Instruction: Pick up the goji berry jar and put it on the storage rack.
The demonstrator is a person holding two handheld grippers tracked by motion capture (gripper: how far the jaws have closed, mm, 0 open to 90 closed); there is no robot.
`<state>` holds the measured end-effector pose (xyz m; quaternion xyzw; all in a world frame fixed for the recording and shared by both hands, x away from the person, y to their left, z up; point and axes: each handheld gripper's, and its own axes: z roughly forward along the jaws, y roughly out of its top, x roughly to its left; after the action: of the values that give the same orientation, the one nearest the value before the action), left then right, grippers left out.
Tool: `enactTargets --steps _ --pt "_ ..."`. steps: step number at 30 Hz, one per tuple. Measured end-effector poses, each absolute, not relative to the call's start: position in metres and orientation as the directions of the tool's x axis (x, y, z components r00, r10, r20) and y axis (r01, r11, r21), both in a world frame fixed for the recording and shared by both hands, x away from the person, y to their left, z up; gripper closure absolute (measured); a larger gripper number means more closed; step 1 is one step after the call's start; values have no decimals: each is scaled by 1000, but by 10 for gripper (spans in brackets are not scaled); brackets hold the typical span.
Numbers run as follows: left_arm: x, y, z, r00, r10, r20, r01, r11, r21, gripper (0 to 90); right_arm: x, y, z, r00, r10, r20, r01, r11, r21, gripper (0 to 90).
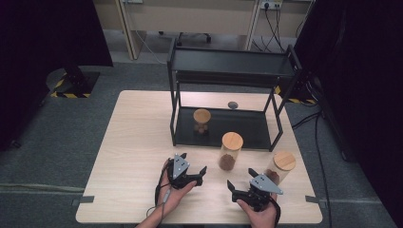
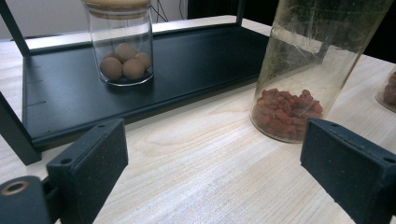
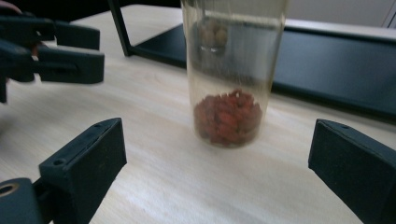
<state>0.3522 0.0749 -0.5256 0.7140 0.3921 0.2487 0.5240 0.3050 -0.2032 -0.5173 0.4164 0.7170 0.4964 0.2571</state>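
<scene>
Three glass jars with wooden lids are in the high view. A short jar of round brown balls stands on the black rack's lower shelf. A tall jar of red-brown bits stands on the table in front of the rack. A third jar is to its right. My left gripper is open near the front edge, left of the tall jar. My right gripper is open too, facing that jar and just short of it.
The two-tier black metal rack takes up the table's back middle, with its posts near the left gripper. A small grey disc lies behind the rack on the table. Bare wood stretches to the left.
</scene>
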Motion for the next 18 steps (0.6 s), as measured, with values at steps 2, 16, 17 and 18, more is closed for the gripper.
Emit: enactTargets --steps 2,16,17,18 --pt "352 74 -526 570 820 -51 296 -148 944 72 306 -202 -512 -519 854 40 327 155 932 30" --pt "351 74 -525 573 819 -37 288 -159 944 72 327 -182 -481 -512 858 31 256 118 959 38" --pt "351 74 -526 573 819 -37 288 -159 944 72 330 -179 -478 -512 859 25 249 120 961 42" --pt "351 74 -525 573 818 -37 289 -160 944 72 332 -178 -477 -510 860 19 243 122 962 47"
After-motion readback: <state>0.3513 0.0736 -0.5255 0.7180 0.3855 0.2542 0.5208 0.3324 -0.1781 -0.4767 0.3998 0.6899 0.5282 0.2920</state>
